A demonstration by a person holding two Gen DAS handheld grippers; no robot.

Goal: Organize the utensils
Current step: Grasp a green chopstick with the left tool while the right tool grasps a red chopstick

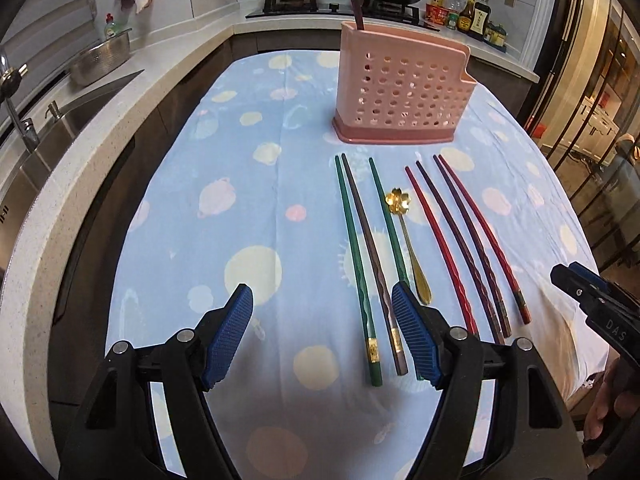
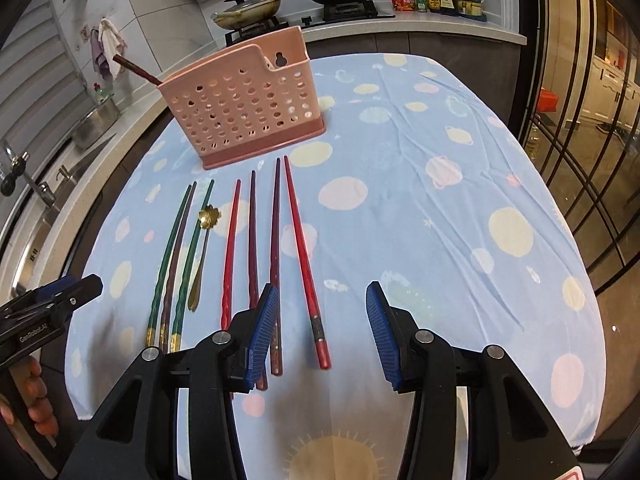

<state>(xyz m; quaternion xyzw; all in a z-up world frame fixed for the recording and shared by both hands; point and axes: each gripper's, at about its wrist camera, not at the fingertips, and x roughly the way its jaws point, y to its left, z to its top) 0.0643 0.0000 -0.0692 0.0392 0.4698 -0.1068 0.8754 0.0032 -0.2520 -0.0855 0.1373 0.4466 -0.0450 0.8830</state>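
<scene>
Two empty claws, left claw (image 1: 322,308) and right claw (image 2: 322,304), gape above the chopsticks (image 1: 436,236).

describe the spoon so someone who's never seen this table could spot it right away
Start at the pink perforated holder on the blue tablecloth. A row of chopsticks lies before it; the gold spoon lies among them, shorter, with a flower-shaped bowl.

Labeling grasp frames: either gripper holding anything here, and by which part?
Nothing is held. The left gripper and right gripper both stand open above the tablecloth, pads bare. The chopsticks and gold spoon lie untouched.
</scene>
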